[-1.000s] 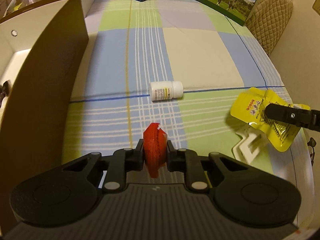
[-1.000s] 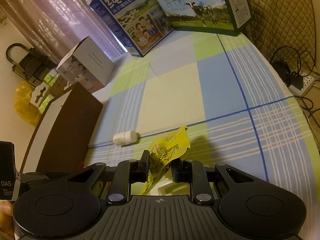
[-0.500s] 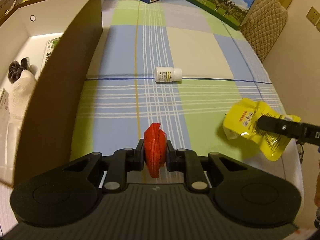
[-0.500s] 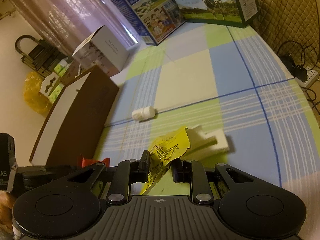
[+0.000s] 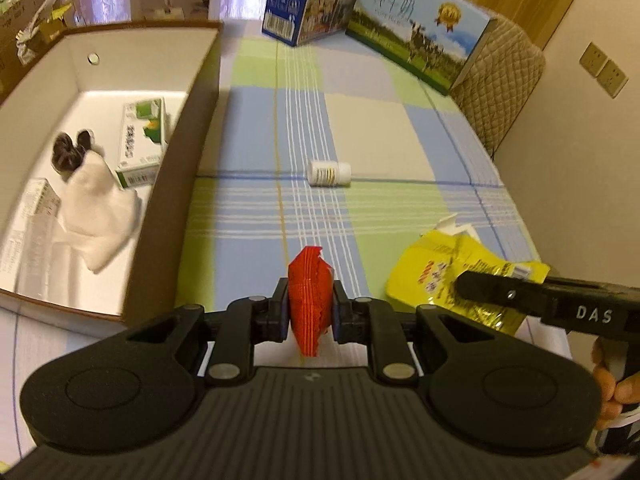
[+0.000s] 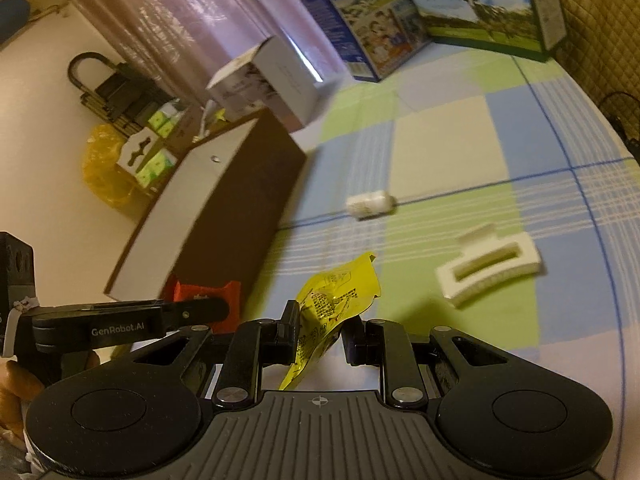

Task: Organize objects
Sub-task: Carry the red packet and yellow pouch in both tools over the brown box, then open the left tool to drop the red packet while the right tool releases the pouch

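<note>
Pill bottle (image 5: 329, 173) nr foam block (image 6: 489, 267)

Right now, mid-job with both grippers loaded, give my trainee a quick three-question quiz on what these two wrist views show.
1. True or false: the left gripper is shut on a red packet.
2. Multiple choice: the right gripper holds A) the white pill bottle, B) a yellow sachet, C) the white hair claw clip.
3. Short answer: which loose items lie on the checked cloth outside the open brown box?

Key
1. True.
2. B, the yellow sachet.
3. The white pill bottle, lying on its side, and the white hair claw clip.
</note>
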`<action>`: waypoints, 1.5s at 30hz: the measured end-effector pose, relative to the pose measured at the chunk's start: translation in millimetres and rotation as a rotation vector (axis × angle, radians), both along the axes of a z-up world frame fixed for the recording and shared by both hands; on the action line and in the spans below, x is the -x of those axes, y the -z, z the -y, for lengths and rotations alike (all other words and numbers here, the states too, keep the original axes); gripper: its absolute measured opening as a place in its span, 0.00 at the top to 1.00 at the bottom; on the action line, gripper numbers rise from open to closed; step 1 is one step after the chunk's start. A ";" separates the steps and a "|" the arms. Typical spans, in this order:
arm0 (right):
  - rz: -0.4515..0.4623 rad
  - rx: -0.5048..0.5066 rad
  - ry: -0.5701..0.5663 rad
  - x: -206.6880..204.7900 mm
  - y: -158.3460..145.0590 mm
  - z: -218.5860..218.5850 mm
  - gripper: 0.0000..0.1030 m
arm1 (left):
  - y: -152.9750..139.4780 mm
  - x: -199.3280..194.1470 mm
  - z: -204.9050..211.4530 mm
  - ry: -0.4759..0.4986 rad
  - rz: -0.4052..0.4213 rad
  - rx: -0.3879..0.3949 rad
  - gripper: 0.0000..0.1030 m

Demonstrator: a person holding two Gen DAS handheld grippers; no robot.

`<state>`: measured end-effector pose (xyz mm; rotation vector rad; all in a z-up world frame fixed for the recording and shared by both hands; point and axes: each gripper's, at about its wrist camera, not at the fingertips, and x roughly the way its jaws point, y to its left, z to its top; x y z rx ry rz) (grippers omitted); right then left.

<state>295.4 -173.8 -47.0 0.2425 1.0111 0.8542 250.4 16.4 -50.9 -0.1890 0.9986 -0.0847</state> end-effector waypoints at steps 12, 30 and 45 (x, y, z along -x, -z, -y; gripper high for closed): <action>0.042 -0.116 -0.063 18.7 -33.8 -56.9 0.82 | -39.2 20.9 -52.5 -0.054 0.096 0.016 0.85; 0.062 -0.105 -0.141 0.2 -25.4 -205.4 0.82 | -43.5 1.3 -171.0 -0.189 0.094 -0.077 0.85; 0.110 0.065 -0.120 -62.3 0.7 -305.4 0.82 | -9.7 -103.6 -229.3 -0.150 0.004 -0.112 0.85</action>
